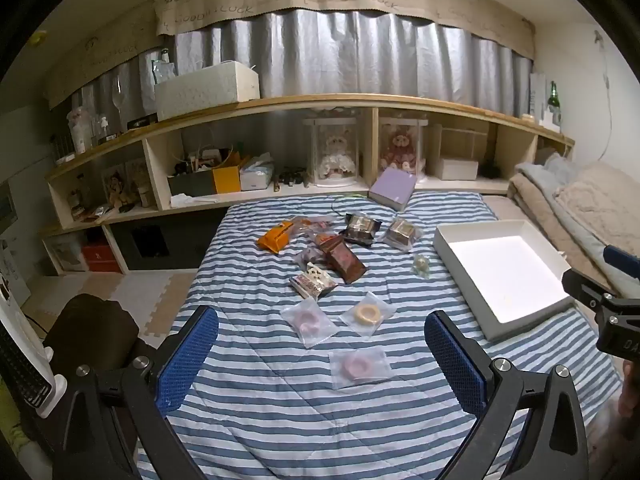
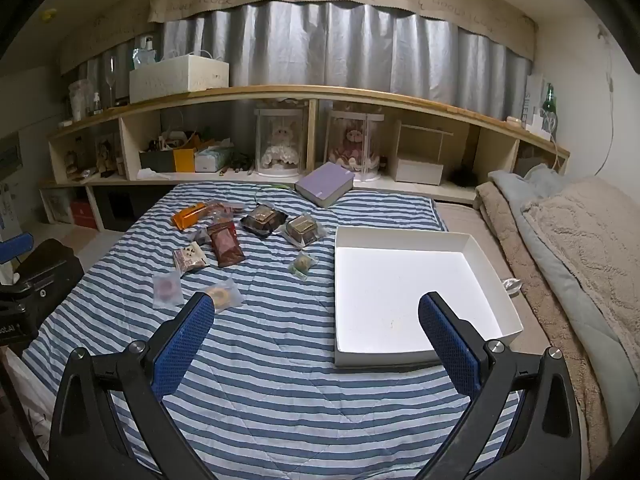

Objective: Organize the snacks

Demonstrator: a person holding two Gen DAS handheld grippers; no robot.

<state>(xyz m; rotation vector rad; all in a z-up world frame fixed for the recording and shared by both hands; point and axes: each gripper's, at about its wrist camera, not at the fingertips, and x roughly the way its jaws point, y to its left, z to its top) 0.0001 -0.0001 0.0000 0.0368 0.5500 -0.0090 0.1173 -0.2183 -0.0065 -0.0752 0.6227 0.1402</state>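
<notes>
Several wrapped snacks lie on the blue-striped bedspread [image 1: 280, 420]: an orange pack [image 1: 276, 236], a brown pouch [image 1: 345, 262], two dark cake packs [image 1: 362, 228], and clear-wrapped rings, a pink one [image 1: 358, 365] nearest. An empty white box [image 1: 500, 272] sits to the right, and it also shows in the right wrist view [image 2: 404, 240]. My left gripper [image 1: 322, 346] is open above the near rings. My right gripper [image 2: 316, 328] is open, empty, over the box's near left edge. The brown pouch [image 2: 226, 246] and a beige ring [image 2: 221, 296] lie to its left.
A purple box [image 1: 392, 188] lies at the bed's far edge. A long shelf unit [image 1: 280, 108] with dolls and clutter runs behind. Folded beige blankets [image 2: 580, 248] lie right of the box. A dark stool [image 1: 92, 328] stands at the left.
</notes>
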